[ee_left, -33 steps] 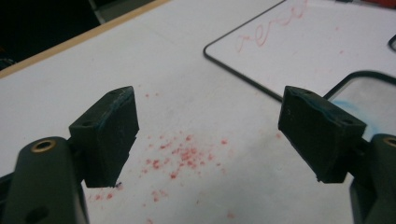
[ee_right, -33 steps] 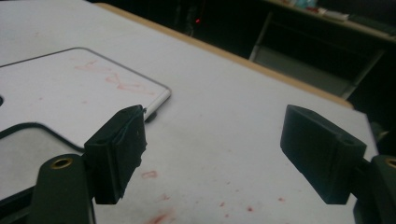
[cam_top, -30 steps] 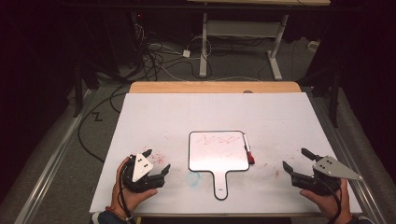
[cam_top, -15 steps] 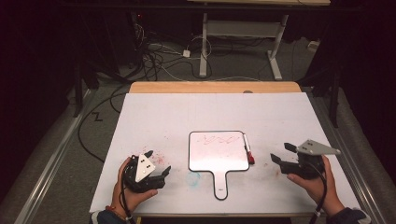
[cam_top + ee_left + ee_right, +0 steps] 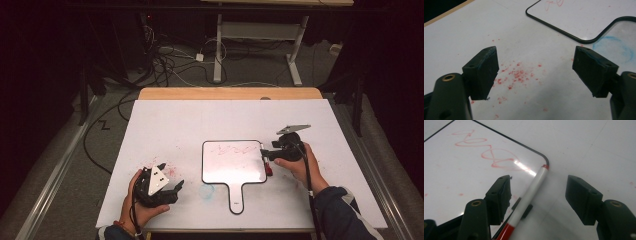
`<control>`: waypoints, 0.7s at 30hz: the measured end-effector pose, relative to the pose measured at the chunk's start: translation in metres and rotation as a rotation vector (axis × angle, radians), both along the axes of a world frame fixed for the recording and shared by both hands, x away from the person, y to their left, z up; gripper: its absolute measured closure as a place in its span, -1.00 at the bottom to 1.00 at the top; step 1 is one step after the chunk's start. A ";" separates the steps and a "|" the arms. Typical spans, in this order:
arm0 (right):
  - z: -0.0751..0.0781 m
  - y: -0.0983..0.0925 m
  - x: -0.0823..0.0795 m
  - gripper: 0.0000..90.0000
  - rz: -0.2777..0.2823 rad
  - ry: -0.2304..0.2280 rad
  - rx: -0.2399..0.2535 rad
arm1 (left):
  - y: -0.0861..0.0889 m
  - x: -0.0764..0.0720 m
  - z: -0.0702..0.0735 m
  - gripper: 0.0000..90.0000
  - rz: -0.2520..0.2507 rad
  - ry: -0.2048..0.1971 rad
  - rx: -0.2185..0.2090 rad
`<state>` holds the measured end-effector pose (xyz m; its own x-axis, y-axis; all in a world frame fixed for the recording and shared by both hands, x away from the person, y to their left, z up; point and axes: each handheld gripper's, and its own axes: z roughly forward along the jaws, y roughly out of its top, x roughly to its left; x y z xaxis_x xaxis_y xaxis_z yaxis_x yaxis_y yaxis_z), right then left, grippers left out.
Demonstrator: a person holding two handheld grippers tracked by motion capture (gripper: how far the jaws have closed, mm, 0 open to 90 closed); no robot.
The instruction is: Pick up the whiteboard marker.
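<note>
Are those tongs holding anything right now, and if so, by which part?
Nothing is held. The right tongs have been closing around the marker, pads not yet touching its white barrel. The left tongs stand open over the table.

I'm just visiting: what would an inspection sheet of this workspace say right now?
Surface: white table, red specks and a blue smudge.
Job's things: handled whiteboard with red scribble; red-and-white marker along its edge.
Clutter: nothing seen.
Grippers: left gripper open over specks; right gripper has been closing, marker between its jaws, not yet pinched.
Cables: tangle on floor.
Surroundings: desk frame, dark room.
</note>
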<state>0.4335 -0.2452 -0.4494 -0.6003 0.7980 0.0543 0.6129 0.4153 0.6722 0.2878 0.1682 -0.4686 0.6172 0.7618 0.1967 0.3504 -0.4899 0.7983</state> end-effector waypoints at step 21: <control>-0.011 -0.001 0.008 0.53 -0.020 0.084 0.077 | -0.008 0.001 0.000 -0.55 -0.022 0.003 0.028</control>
<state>0.4417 -0.2461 -0.4607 -0.5754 0.8011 0.1651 0.6759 0.3520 0.6475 0.2884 0.1605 -0.4689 0.6343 0.7422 0.2162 0.3414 -0.5199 0.7830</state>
